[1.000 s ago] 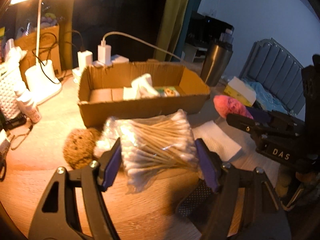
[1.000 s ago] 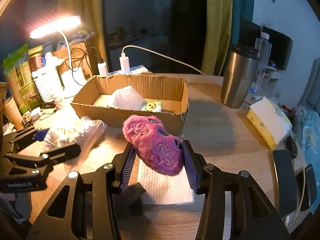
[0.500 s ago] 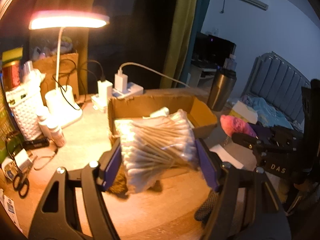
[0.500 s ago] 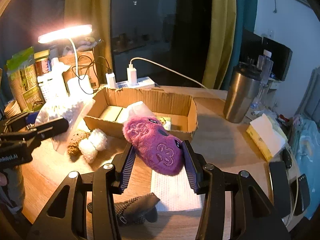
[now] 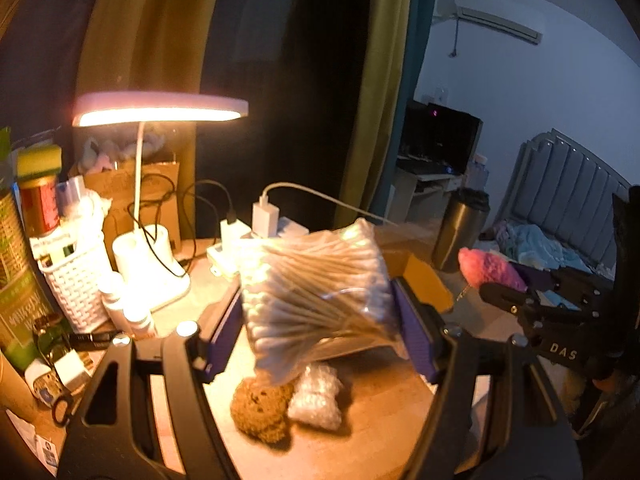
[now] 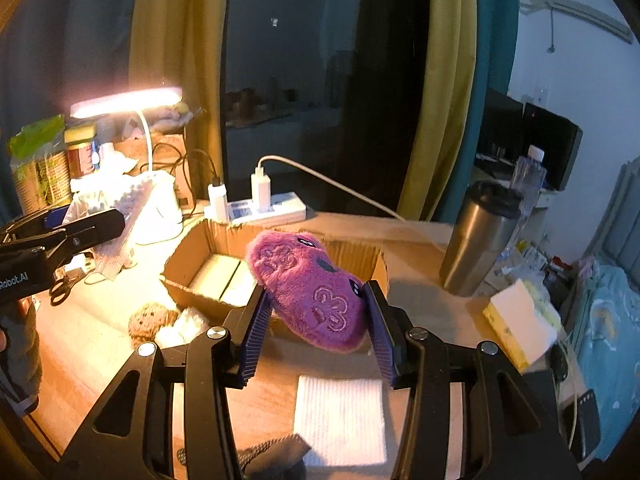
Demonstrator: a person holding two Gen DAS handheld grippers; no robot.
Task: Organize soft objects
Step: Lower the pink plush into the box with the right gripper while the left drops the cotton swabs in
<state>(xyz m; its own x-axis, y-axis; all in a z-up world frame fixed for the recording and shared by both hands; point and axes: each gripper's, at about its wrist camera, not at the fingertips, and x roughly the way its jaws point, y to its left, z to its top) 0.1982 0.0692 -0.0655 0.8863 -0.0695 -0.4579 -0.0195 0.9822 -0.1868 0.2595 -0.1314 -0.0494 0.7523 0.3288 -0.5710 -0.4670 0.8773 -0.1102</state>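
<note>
My left gripper (image 5: 316,332) is shut on a clear bag of cotton swabs (image 5: 316,280) and holds it high above the desk. My right gripper (image 6: 316,328) is shut on a purple plush toy (image 6: 308,288), raised in front of the open cardboard box (image 6: 192,256). The box holds pale folded items (image 6: 224,276). A brown knitted ball (image 6: 148,320) and a white fluffy piece (image 6: 180,328) lie on the desk left of the box; both also show under the swab bag in the left wrist view (image 5: 262,408). The plush also shows at the right of the left wrist view (image 5: 488,268).
A white cloth (image 6: 340,420) and a dark grey fabric piece (image 6: 272,456) lie near the front edge. A steel tumbler (image 6: 476,240), tissue box (image 6: 520,320), lit desk lamp (image 6: 128,104), power strip (image 6: 256,208), white basket (image 5: 76,280) and small bottles (image 5: 132,308) stand around.
Both grippers have risen with their loads. The swab bag has lifted off the desk, uncovering the brown ball and white piece. The plush now hangs higher, in front of the box.
</note>
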